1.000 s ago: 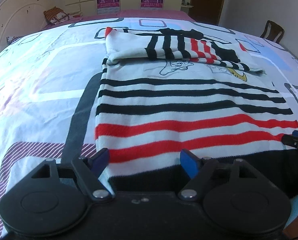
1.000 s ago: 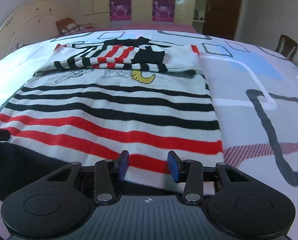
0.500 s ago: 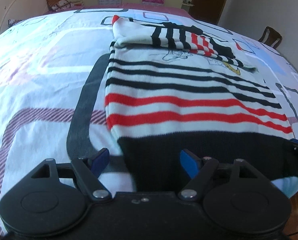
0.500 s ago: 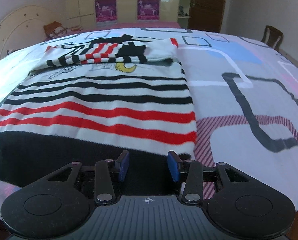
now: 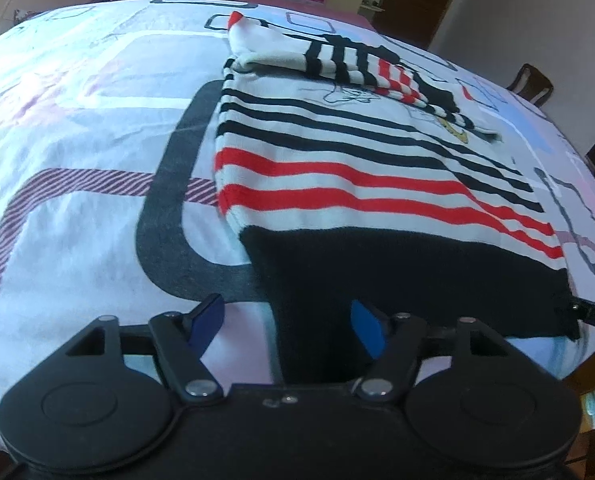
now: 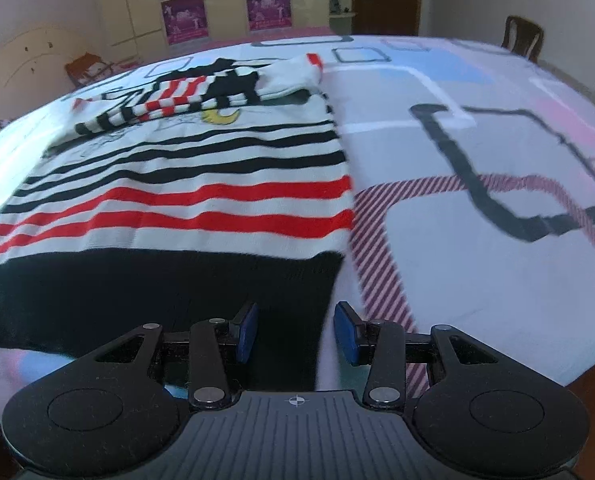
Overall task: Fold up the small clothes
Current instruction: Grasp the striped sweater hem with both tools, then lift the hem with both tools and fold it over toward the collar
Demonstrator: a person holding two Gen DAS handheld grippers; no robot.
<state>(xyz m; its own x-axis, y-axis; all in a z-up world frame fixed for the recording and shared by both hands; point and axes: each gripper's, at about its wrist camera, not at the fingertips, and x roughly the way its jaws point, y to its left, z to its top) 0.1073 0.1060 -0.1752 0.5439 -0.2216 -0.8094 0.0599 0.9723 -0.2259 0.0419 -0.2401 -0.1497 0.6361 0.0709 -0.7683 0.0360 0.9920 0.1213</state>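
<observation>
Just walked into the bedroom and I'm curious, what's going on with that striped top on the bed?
A person with a handheld gripper in each hand is folding a small white knit sweater with black and red stripes on the patterned bedsheet. Its sleeves are already folded across the chest. The left gripper and right gripper sit open at the two corners of the black hem, which lies between their blue pads, not yet clamped.

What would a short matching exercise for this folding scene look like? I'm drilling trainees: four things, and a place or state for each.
1. sweater's black hem
2. folded sleeves
3. left gripper
4. wooden chair

a. open, hem corner between its fingers
b. beyond the bed's far right edge
c. nearest the grippers
d. across the sweater's far end

Pairs: 1-c, 2-d, 3-a, 4-b
</observation>
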